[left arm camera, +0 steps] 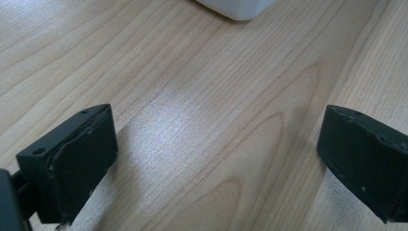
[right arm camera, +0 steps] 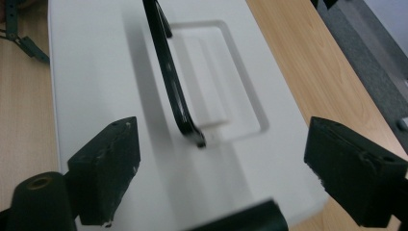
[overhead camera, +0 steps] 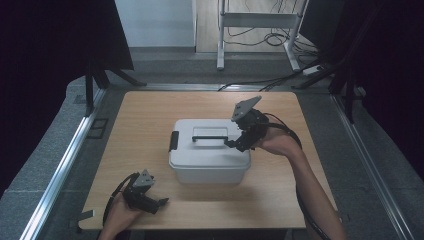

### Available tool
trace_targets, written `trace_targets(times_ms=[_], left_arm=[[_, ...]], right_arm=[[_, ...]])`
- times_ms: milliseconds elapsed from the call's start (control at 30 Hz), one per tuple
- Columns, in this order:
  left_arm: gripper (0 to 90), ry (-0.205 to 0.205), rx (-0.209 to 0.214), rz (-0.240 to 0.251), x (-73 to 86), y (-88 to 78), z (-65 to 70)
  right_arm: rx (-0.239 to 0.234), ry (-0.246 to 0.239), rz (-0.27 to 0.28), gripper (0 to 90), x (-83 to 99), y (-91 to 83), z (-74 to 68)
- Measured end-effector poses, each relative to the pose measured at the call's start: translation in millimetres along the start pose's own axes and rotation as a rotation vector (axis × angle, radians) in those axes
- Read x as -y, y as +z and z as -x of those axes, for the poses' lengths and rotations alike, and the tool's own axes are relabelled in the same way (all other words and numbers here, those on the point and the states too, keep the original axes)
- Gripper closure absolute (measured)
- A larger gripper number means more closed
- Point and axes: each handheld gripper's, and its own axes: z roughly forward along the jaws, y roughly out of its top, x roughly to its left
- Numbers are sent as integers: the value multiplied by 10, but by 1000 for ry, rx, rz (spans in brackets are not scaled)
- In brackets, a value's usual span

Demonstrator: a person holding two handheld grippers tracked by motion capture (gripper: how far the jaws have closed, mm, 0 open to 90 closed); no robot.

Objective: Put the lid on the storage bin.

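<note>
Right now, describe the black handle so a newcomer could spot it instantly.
Find the wooden table, then the white lidded box at its middle. The handle is the thin black bar standing up over a sunken rectangle in the lid, unlike the short black latch on the box's left end.

Both grippers open, hands apart.
Left gripper (overhead camera: 161, 202) low at near left, fingers (left arm camera: 72, 163) spread wide; right gripper (overhead camera: 233, 145) raised, forearm outstretched, fingers (right arm camera: 106, 168) parted, nothing between.
</note>
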Motion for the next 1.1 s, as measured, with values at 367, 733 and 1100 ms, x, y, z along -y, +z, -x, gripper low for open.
trace_targets(times_ms=[367,733,1100], left_arm=[[8,-6,-1,4,1,1,4],[10,-9,-3,5,1,1,3],[12,-12,-7,6,1,1,4]], right_arm=[[68,112,10,44,417,-289,32],[132,223,17,20,870,-469,24],[212,323,18,17,1302,-557,-50]])
